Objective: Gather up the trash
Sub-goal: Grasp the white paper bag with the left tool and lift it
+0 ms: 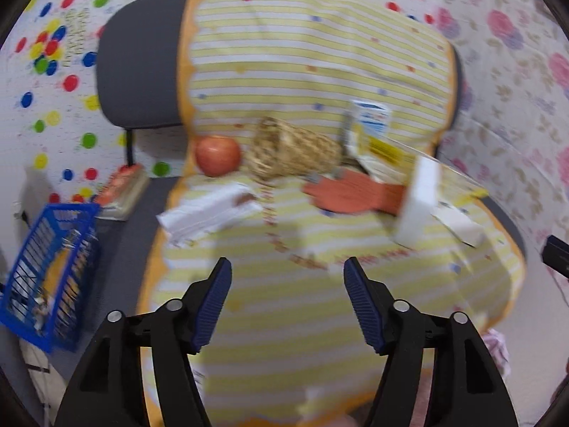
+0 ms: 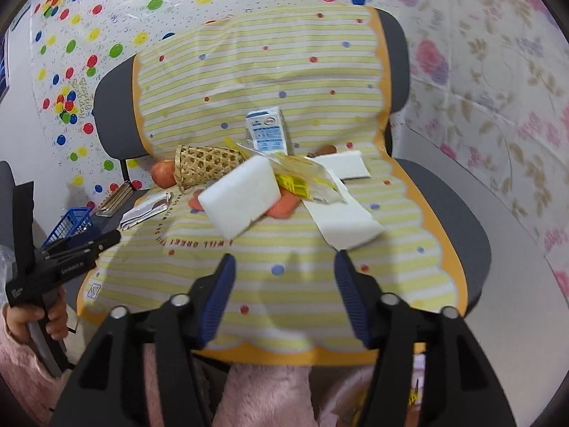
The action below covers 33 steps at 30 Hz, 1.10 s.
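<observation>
Trash pile: a white foam block (image 2: 239, 197), a yellow crinkled wrapper (image 2: 302, 178), a small milk carton (image 2: 267, 131) and flat white sheets (image 2: 343, 217) are lying clustered at the back of a chair seat, the carton standing upright against the backrest.
Foam block: it is lying tilted over an orange glove (image 2: 281, 206), with the wrapper just beside it.
Woven cone: a bamboo cone basket (image 2: 206, 165) is lying on its side left of the block, its wide mouth facing an apple (image 2: 161, 174) that is touching it.
Silver packet: a flattened foil wrapper (image 2: 144, 211) is sitting near the seat's left edge, apart from the pile.
Cover: a yellow-striped cloth (image 2: 284, 284) with an orange scalloped border is draping the grey office chair (image 2: 451, 213), seat and backrest alike.
Right gripper (image 2: 284, 291): it is hovering over the bare front of the seat, jaws spread wide and holding nothing.
Left gripper (image 1: 286, 299): it is likewise hanging above the striped cloth, jaws parted wide and empty; its view is blurred.
Blue basket (image 1: 49, 277): a slatted plastic crate is sitting left of the chair, with items inside that are too blurred to name.
Backdrop: a sheet with coloured dots (image 2: 106, 17) is hanging behind the chair, a floral sheet (image 2: 498, 89) to the right.
</observation>
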Available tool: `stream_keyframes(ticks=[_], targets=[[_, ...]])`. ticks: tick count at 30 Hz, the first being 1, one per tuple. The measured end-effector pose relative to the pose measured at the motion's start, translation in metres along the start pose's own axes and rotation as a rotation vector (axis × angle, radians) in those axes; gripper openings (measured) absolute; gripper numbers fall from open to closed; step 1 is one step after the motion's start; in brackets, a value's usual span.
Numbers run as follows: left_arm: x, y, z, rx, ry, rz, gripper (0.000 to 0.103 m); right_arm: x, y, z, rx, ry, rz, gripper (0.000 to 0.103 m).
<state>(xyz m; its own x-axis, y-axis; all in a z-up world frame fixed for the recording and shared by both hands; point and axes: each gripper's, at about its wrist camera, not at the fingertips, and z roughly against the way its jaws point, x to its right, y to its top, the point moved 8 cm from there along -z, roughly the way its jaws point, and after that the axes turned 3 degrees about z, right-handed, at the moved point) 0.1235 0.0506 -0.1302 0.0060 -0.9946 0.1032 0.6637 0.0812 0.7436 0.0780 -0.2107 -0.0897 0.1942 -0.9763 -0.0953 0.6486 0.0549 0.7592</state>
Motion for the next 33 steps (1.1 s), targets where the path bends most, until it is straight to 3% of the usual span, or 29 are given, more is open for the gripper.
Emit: stream_keyframes(ticks=[2, 6, 10, 12, 14, 16, 20, 23, 29, 33], targets=[[-0.024, 0.012, -0.012, 0.016, 0.067, 0.01, 0.077, -0.004, 0.009, -0.01, 0.011, -0.02, 0.02, 0.07], [-0.06, 0.034, -0.043, 0.011, 0.102, 0.031, 0.079, -0.005, 0.026, -0.035, 0.017, -0.063, 0.024, 0.07], [-0.079, 0.049, -0.083, -0.043, 0.133, 0.015, 0.079, -0.002, 0.034, -0.049, 0.011, -0.081, 0.01, 0.07], [-0.088, 0.058, -0.104, -0.059, 0.136, 0.026, 0.079, 0.002, 0.035, -0.054, 0.009, -0.121, 0.025, 0.067], [-0.097, 0.064, -0.12, -0.075, 0.156, 0.046, 0.079, 0.006, 0.033, -0.057, 0.0, -0.148, 0.032, 0.052], [-0.113, 0.069, -0.138, -0.098, 0.207, 0.086, 0.079, 0.011, 0.031, -0.061, -0.014, -0.161, 0.03, 0.044], [-0.139, 0.063, -0.166, -0.208, 0.266, 0.169, 0.076, 0.02, 0.025, -0.061, -0.025, -0.165, 0.02, 0.043], [-0.14, 0.055, -0.169, -0.26, 0.265, 0.155, 0.073, 0.024, 0.023, -0.058, -0.022, -0.162, 0.005, 0.043], [-0.099, 0.025, -0.131, -0.291, 0.196, 0.089, 0.074, 0.023, 0.018, -0.051, -0.015, -0.134, -0.002, 0.043], [-0.058, 0.007, -0.101, -0.279, 0.05, 0.059, 0.074, 0.02, 0.015, -0.047, -0.012, -0.111, -0.009, 0.043]])
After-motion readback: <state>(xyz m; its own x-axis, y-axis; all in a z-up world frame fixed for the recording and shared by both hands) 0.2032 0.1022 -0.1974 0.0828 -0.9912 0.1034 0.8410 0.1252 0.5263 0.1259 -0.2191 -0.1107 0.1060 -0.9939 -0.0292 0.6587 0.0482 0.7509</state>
